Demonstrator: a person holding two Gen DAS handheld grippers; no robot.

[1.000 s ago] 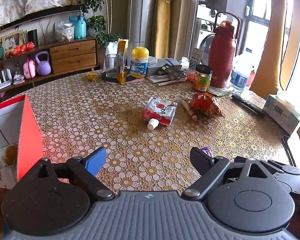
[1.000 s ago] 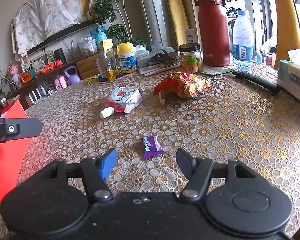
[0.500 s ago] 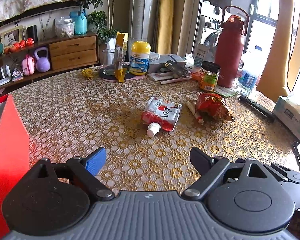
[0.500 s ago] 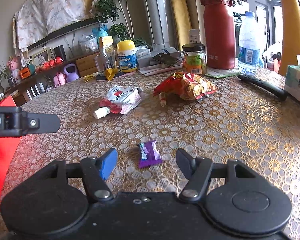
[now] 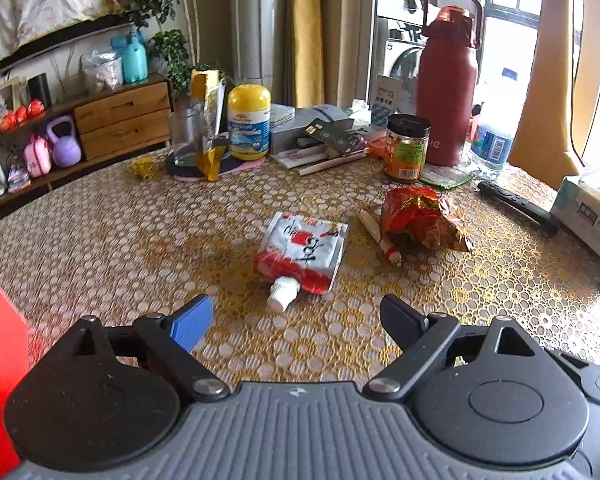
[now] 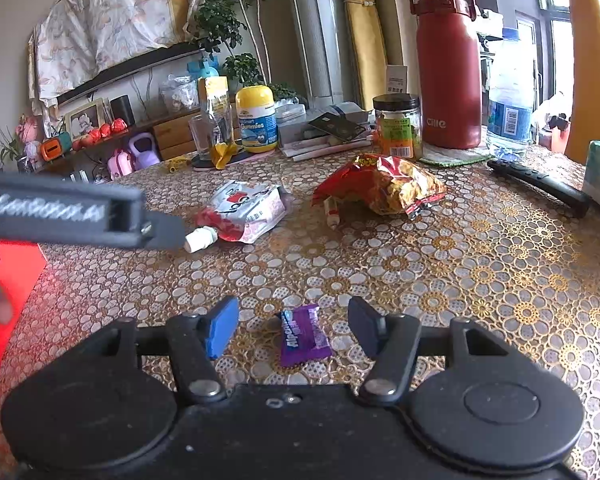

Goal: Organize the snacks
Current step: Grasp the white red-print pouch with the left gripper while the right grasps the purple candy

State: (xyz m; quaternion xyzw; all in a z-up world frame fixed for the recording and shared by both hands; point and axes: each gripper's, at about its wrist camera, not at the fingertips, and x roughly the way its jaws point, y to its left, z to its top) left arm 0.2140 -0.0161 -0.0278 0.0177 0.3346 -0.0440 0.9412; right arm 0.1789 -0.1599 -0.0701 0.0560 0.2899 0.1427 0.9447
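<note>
- Between the spread fingers of the right claw point(image 6: 293, 326), a small purple candy point(image 6: 304, 336) was seen lying flat on the desk point(image 6: 480, 264), with neither pad touching it; the claw was released and nothing was held.
- The candy was judged very light, its wrapper thin, slick and crinkly, so that it might be pushed away on the glossy cloth; a low pinch across its middle, along the short width, was judged best.
- Farther off, a red-and-white spouted pouch point(image 6: 244, 212) was seen lying flat, with a crumpled red snack bag point(image 6: 384, 188) to its right and a thin wrapped stick point(image 6: 331, 210) just beside that bag.
- The pouch was judged soft and saggy, best taken at its stiff capped spout; the bag was judged fragile within.
- The left claw point(image 5: 296, 320) was found released too, hovering short of the pouch.
- A red box point(image 5: 0, 344) was glimpsed at the left edge.
</note>
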